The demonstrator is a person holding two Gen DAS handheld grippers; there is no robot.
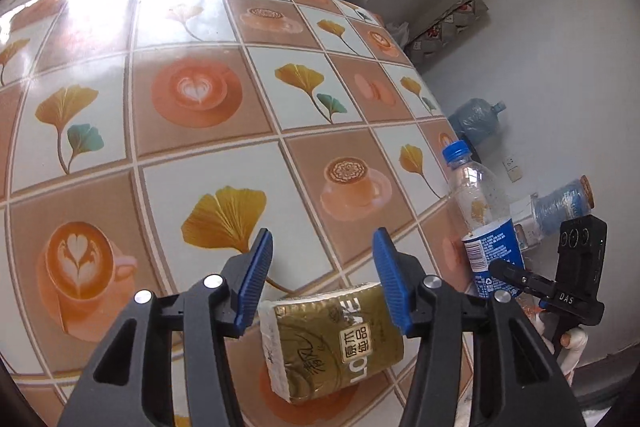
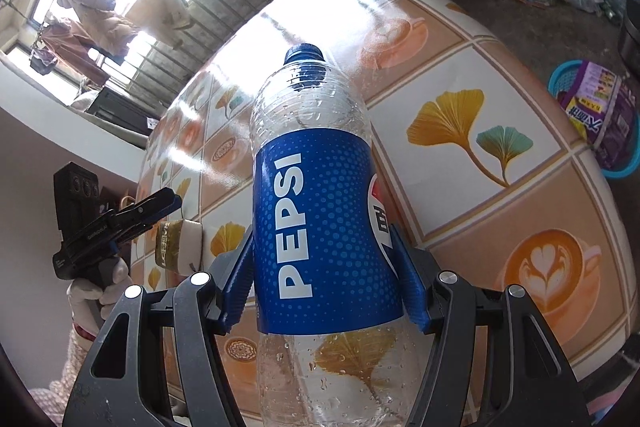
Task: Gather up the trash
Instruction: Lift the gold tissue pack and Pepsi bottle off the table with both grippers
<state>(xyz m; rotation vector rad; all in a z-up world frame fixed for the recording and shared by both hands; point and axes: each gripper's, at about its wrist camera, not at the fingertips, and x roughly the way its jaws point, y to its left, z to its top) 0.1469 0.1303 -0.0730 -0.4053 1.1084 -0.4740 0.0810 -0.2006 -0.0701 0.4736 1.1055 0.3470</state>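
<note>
We had one piece of trash in hand and one still on the table. Our right gripper (image 2: 324, 283) was clamped on the empty Pepsi bottle (image 2: 320, 211), its blue pads pressed against the label on both sides, cap pointing away from us and droplets clinging inside the clear plastic. The bottle looked lifted clear of the tabletop, so we judged that pickup done.

Our left gripper (image 1: 322, 283) stood with its jaws apart and nothing pressed between them. The gold-wrapped tissue pack (image 1: 332, 339) lay on the near part of the table (image 1: 200, 27), below and between the two blue pads, neither of which touched it as far as we could tell. From the right wrist view the same pack (image 2: 176, 243) sat on the table's left side with the left gripper (image 2: 168, 203) poised just above it, held by a white-gloved hand (image 2: 92, 291). We judged the pack either just set down or about to be taken; the pictures could not settle which.

No bin showed near the grippers. The only candidate was a blue basket (image 2: 592, 123) holding a purple package on the floor, off the right edge of the table. What was left, as we read it: dropping the bottle into a container, then dealing with the tissue pack if it counted as trash. The rest of the patterned tabletop showed no other loose litter.
</note>
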